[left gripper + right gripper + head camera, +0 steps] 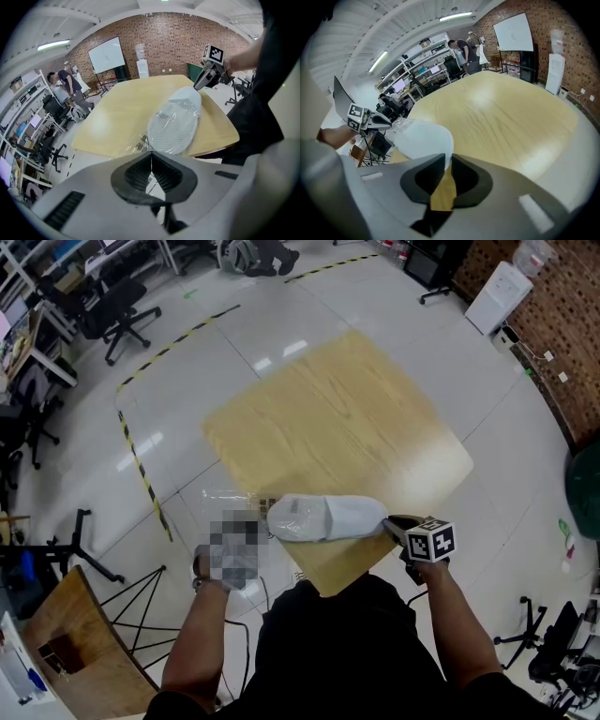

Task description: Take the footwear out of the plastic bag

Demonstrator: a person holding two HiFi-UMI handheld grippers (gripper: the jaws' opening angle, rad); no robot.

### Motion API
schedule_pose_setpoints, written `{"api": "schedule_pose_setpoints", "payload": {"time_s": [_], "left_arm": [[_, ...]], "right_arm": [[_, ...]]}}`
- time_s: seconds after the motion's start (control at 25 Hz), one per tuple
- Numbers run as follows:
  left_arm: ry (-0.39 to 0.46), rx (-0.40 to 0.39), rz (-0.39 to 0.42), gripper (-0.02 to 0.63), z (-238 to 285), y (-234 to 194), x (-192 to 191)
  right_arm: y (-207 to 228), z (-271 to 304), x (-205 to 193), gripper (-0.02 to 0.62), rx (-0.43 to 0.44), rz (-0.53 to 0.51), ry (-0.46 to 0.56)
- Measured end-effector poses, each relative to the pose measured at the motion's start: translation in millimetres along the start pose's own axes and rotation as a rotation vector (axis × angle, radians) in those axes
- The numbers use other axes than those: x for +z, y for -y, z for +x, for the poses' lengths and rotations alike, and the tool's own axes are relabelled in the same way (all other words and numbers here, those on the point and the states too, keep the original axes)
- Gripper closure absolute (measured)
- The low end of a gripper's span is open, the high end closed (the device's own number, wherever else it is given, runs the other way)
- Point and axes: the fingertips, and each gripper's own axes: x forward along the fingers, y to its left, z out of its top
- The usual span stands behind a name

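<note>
A white slipper [326,517] inside a clear plastic bag [234,505] hangs level over the near corner of the wooden table [328,418]. At the bag's loose left end my left gripper [255,526] is partly hidden by a mosaic patch. In the left gripper view its jaws [151,154] are shut on the bag's film, with the slipper's ribbed sole [174,124] just beyond. My right gripper [392,523] grips the slipper's right end. In the right gripper view those jaws [446,159] are shut on the slipper's edge [419,138], and the left gripper [370,119] shows past it.
Shiny floor with yellow-black tape [141,470] surrounds the table. Office chairs [117,310] stand at the far left, a tripod [141,596] and a wooden board [84,652] at the near left. A white dispenser [497,292] is at the brick wall. People [70,84] stand far off.
</note>
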Motion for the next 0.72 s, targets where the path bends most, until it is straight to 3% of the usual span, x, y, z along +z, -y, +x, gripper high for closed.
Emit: {"api": "schedule_pose_setpoints", "payload": {"time_s": [0.72], "left_arm": [[-0.009, 0.064, -0.058, 0.597, -10, -33, -21]], "right_arm": [[13, -1, 3, 0.551, -0.043, -0.017, -0.006]]}}
